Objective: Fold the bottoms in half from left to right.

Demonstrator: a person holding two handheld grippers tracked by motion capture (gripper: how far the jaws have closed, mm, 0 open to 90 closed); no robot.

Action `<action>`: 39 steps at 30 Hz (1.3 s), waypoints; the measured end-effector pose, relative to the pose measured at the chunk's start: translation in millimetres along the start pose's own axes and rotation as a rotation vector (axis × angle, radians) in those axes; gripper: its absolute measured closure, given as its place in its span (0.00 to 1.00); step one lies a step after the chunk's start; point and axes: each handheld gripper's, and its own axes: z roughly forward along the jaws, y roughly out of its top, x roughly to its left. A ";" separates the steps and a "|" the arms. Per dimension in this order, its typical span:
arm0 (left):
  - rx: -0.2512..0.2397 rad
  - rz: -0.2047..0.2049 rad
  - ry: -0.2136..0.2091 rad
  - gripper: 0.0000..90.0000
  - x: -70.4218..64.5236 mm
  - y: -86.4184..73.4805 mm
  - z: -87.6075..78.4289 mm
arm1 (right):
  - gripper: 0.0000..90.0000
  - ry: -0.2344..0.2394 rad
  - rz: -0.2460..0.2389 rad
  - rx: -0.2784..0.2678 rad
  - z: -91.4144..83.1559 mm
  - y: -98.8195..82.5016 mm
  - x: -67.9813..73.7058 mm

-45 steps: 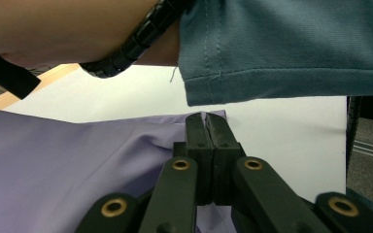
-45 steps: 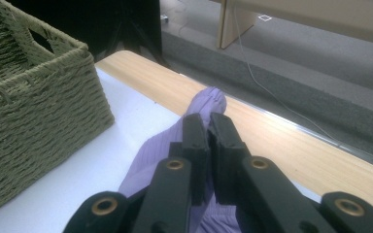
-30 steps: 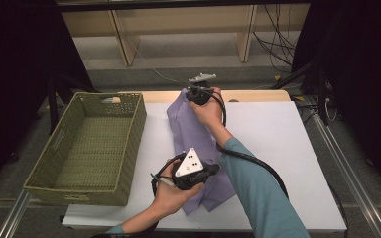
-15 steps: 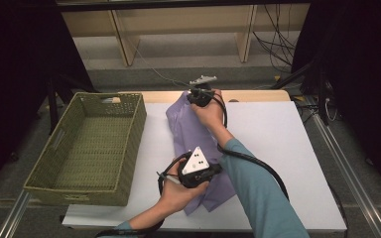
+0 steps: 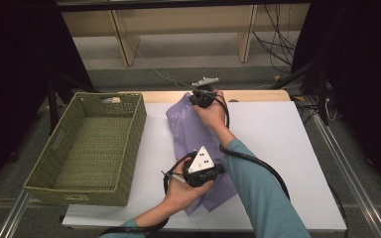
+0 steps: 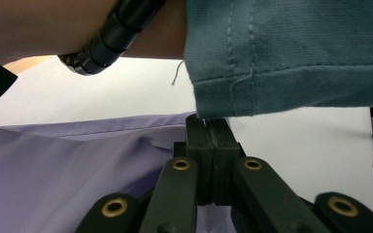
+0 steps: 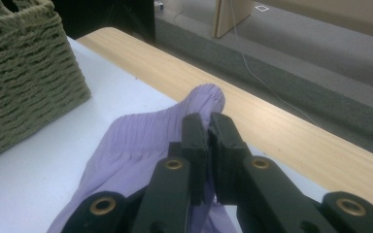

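A purple garment lies lengthwise on the white table. At its far end my right gripper is shut on a bunched fold by the gathered waistband. In the right gripper view a lump of the cloth pokes out past the closed jaws of the right gripper. Near the front, my left gripper, with the grey plate on top, points right under a teal sleeve. The left gripper is shut on the edge of the garment.
A green woven basket stands on the left of the table, its wall close beside the garment in the right gripper view. A wooden strip runs along the table's far edge. Black cables trail from both grippers.
The left hand has edged slightly right along the garment. The right hand stays at the far end, still closed on the cloth.
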 end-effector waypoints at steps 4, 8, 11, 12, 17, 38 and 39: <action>0.004 -0.003 -0.001 0.99 0.2 -0.2 2.8 | 0.95 0.000 0.004 0.005 0.6 -1.8 -1.2; 0.010 -0.006 -0.004 0.99 0.7 -0.8 6.7 | 0.94 -0.008 0.005 0.009 0.9 -4.1 -3.7; 0.019 -0.008 -0.004 0.99 1.1 -1.6 10.0 | 0.93 -0.009 0.010 0.022 1.4 -7.0 -4.9; 0.023 -0.008 -0.004 0.99 1.3 -2.0 11.2 | 0.93 -0.014 0.001 0.025 2.0 -8.4 -5.7; 0.047 -0.013 -0.005 0.99 1.4 -4.4 19.7 | 0.91 -0.020 0.022 0.051 4.5 -15.1 -7.3; 0.166 -0.014 -0.061 0.86 -0.8 -15.1 47.8 | 0.69 0.016 0.042 0.142 -22.3 -36.2 -17.5; 0.168 -0.013 -0.063 0.80 -1.9 -14.3 46.7 | 0.69 0.019 0.048 0.151 -26.6 -38.6 -18.7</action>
